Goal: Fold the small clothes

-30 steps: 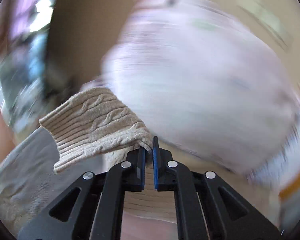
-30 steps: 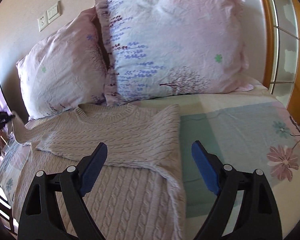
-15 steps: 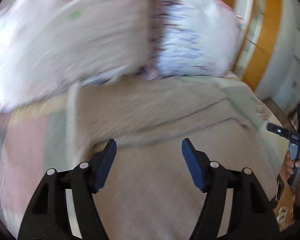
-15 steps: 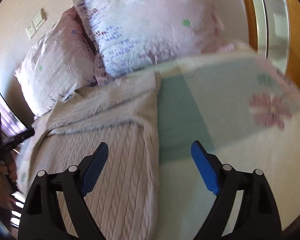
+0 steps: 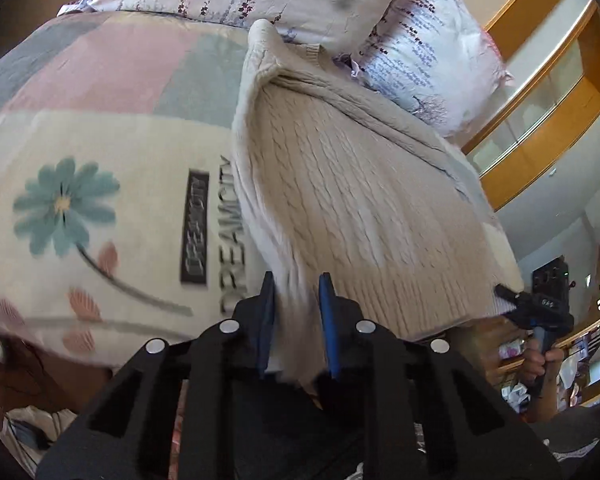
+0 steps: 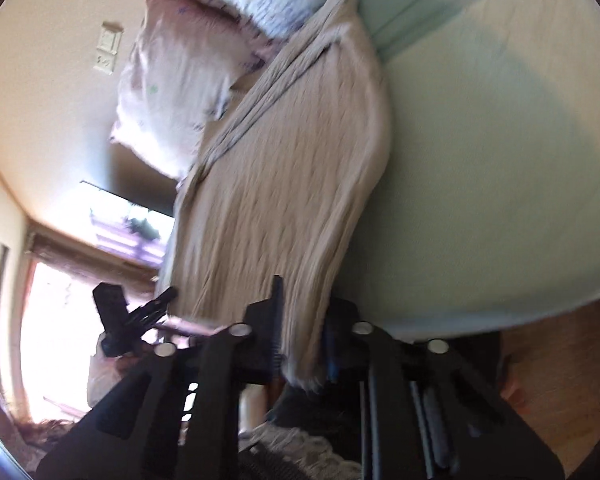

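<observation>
Flowered bedsheet (image 5: 100, 152) underneath, both tools at the near edge: left gripper (image 5: 296, 312) and right gripper (image 6: 300, 328) each pinch the beige sweater (image 5: 352, 200) hem, knit stretching away toward the pillows (image 5: 420, 52).

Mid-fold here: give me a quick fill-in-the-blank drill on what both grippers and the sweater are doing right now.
1. The left gripper has its blue pads on either side of the hem of the beige cable-knit ____.
2. The right gripper straddles the other hem ____.
3. The sweater lies on the ____, its collar end toward the pillows.

Missing words: sweater; corner; bed
</observation>
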